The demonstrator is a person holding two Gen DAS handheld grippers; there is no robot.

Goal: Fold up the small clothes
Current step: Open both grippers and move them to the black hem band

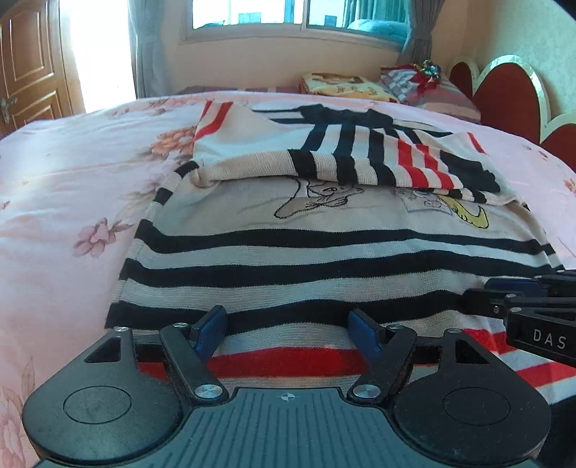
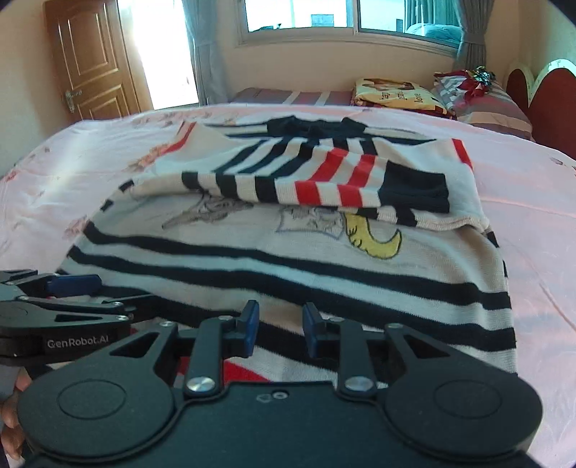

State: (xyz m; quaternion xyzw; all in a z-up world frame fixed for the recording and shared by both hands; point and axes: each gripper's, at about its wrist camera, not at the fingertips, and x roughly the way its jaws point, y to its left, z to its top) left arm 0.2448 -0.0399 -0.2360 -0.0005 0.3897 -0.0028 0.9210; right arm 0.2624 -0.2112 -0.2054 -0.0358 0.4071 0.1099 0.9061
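I see daylight flooding through the window (image 1: 248, 12) and blown-out doorway (image 2: 169, 54) (pure white glare), strong fisheye bending at the edges, right view slightly blurred.

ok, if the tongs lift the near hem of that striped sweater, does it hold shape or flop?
Probably flops: the striped sweater is soft knit, and its folded-over sleeves already sag and crease. It likely grips rather than slides, since the ribbed weave looks coarse against the floral bedspread. A one-sided lift would likely drag the sleeves askew.
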